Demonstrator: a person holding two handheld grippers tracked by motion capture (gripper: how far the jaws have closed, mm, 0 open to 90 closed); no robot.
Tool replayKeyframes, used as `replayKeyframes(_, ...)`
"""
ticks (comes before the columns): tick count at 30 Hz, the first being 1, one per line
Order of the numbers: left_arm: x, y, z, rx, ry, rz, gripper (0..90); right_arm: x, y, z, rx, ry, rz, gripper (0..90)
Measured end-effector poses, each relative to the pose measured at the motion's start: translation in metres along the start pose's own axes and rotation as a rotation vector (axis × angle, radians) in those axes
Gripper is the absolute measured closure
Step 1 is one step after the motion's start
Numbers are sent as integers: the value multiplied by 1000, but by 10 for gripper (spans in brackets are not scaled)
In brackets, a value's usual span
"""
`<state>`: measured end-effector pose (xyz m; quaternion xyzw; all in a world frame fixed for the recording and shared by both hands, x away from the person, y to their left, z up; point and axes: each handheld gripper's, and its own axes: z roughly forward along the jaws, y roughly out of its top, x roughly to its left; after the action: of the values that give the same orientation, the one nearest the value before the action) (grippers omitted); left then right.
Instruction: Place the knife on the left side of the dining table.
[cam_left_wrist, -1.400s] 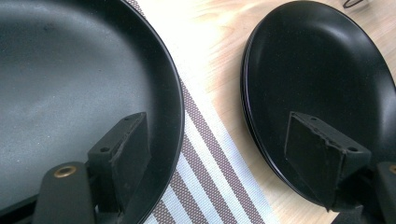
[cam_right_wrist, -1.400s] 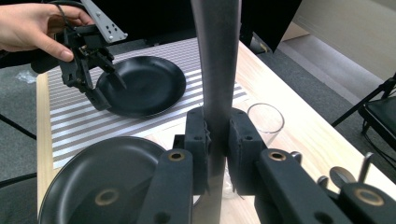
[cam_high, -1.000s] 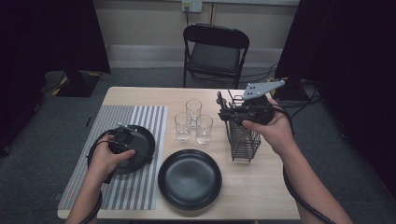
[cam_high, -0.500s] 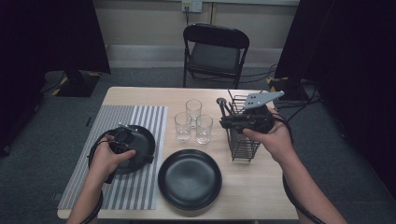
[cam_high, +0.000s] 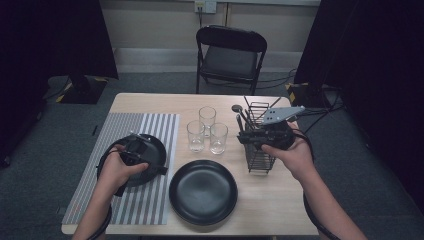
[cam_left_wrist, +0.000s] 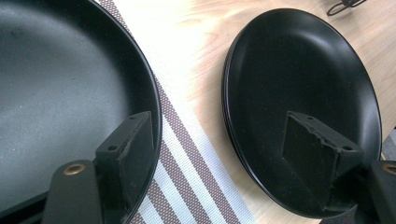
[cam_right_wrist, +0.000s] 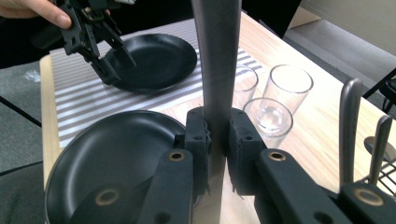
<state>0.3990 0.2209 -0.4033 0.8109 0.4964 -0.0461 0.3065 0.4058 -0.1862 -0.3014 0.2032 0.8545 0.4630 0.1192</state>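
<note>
While our right hand-held gripper (cam_right_wrist: 217, 135) pinches the flat grey handle of a utensil (cam_right_wrist: 217, 70), we hold that piece upright, close by the wire cutlery caddy (cam_high: 261, 150) at the right of the counter (cam_high: 280, 200). Upright seems the sensible way to carry it, since the caddy's slots are open at the top and the other handles (cam_right_wrist: 350, 126) already stand in it the same way; which kind of utensil we hold we cannot tell, as its working end is out of sight. In the high view the same gripper (cam_high: 250, 137) sits level with the caddy's upper rim, beside the three empty glasses (cam_high: 206, 131).

Our left hand-held gripper (cam_left_wrist: 219, 149) has its jaws spread, with nothing between them. It hovers low over the striped placemat (cam_high: 150, 130), one jaw above the black plate on the mat (cam_left_wrist: 60, 84) and the other above the second black plate (cam_left_wrist: 303, 93) on the bare wood. We judge it parked there to stay clear of the right hand's work, or ready for a plate next.

The plates lie flat toward our side of the counter, glasses behind them, a layout that keeps each group within easy reach.

No brand, label or writing can be read on anything here.
</note>
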Motion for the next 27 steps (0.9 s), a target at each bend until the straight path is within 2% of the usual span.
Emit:
replayKeyframes(9,-5,1,3,19,-10,-7,284,2,-13,1,13,-11,1,807)
replayKeyframes(10,-5,1,2,30,-14,4,292,2,-14,1,12,-11,1,807)
replayKeyframes(12,-8,2,4,26,-19,-21,296,3,-17,2,8,-8,3,807)
replayKeyframes(14,-10,4,3,38,-31,-12,319,4,-19,2,16,-12,1,807)
replayKeyframes(15,-12,4,4,28,-35,-23,321,4,-20,2,19,-12,0,807)
replayKeyframes(18,-16,6,2,22,-44,-16,342,5,-22,3,21,-12,-1,807)
replayKeyframes(21,-20,7,0,10,-44,-38,357,6,-25,3,27,-16,-6,807)
replayKeyframes(24,-23,7,0,6,-83,-49,362,7,-29,4,26,-18,-4,807)
replayKeyframes(26,-25,8,0,17,-82,-31,363,7,-34,5,24,-22,1,807)
replayKeyframes(27,-28,9,0,17,-91,-35,373,7,-36,5,26,-22,2,807)
